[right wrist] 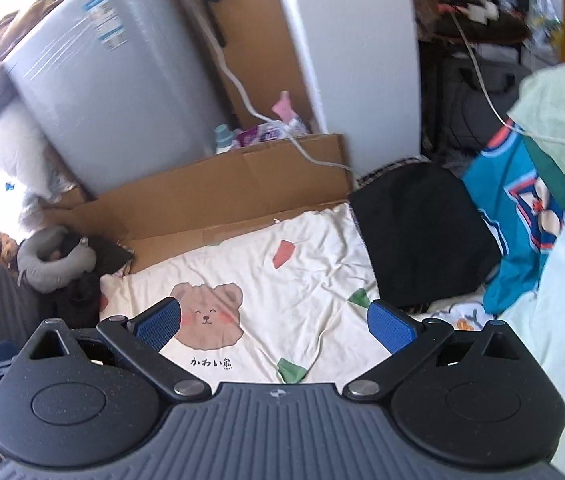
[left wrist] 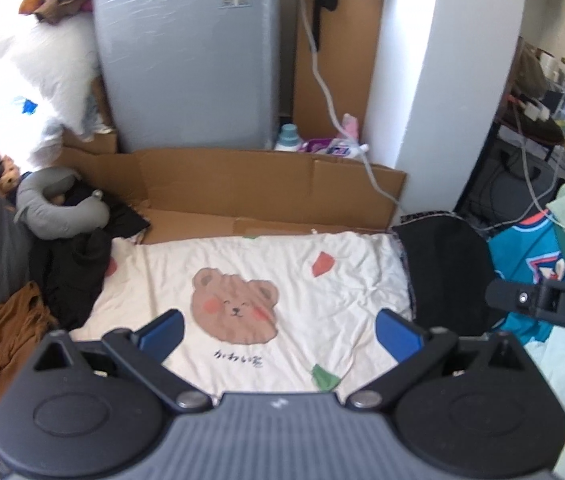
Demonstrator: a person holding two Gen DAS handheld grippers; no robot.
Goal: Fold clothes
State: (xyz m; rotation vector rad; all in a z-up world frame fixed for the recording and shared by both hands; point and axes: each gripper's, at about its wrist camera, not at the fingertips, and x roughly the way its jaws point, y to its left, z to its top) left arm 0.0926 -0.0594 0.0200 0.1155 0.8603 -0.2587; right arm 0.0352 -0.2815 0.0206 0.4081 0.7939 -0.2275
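A cream sheet with a brown bear print covers the bed. On its right side lies a black garment, folded flat. A teal jersey lies crumpled beyond it, under a pale green cloth. My left gripper hovers open above the bear print, nothing between its blue pads. My right gripper is open too, over the sheet just left of the black garment. In the left wrist view the right gripper's black finger pokes in from the right edge.
A heap of dark clothes and a brown garment lie at the bed's left edge beside a grey neck pillow. Flattened cardboard and a grey wrapped appliance stand behind the bed. A white cable hangs down.
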